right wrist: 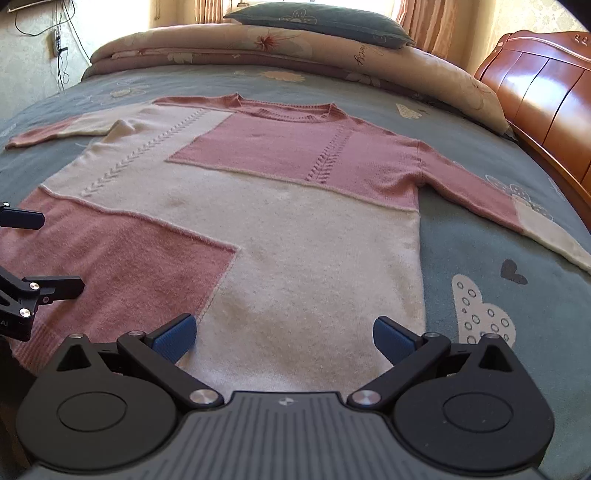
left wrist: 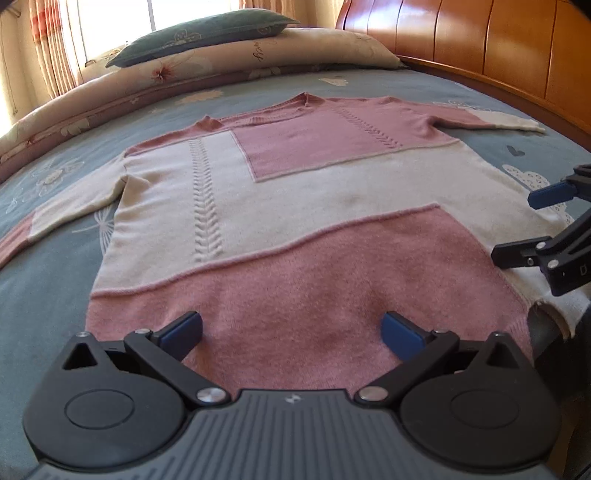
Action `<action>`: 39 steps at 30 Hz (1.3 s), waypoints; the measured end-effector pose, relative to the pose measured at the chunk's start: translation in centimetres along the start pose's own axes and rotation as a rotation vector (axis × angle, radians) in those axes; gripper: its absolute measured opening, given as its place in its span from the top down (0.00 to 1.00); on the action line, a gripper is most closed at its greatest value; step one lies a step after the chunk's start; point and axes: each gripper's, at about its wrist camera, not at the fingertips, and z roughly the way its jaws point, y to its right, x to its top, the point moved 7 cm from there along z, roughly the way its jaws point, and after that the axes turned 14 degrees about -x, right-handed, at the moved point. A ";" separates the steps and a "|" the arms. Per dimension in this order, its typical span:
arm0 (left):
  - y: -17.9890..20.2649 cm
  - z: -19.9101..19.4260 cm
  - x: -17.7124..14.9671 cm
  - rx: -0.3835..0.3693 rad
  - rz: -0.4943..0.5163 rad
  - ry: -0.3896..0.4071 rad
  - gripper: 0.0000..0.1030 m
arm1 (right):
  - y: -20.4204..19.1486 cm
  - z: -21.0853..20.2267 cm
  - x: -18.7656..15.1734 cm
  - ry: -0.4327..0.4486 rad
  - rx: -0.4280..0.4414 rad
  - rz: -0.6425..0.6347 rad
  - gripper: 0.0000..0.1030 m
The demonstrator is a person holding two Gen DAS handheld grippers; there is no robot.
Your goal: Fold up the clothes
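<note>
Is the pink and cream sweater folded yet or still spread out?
Spread flat: the sweater lies face up on the bed, both sleeves extended sideways.

Location: home bedroom. Evidence: bed with grey-blue printed bedsheet (right wrist: 491, 236); glossy reddish-brown wooden headboard (left wrist: 491, 48); dark green embroidered pillow (right wrist: 321, 20) resting on folded beige floral quilt (right wrist: 280, 48); orange-patterned curtains (left wrist: 51, 44) at sunlit window; patterned wallpaper, black cables (right wrist: 61, 48) hanging on wall.
</note>
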 end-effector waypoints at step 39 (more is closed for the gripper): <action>-4.7 0.3 0.9 0.042 -0.150 0.008 0.01 | 1.2 -0.4 -3.2 0.142 0.026 0.120 0.00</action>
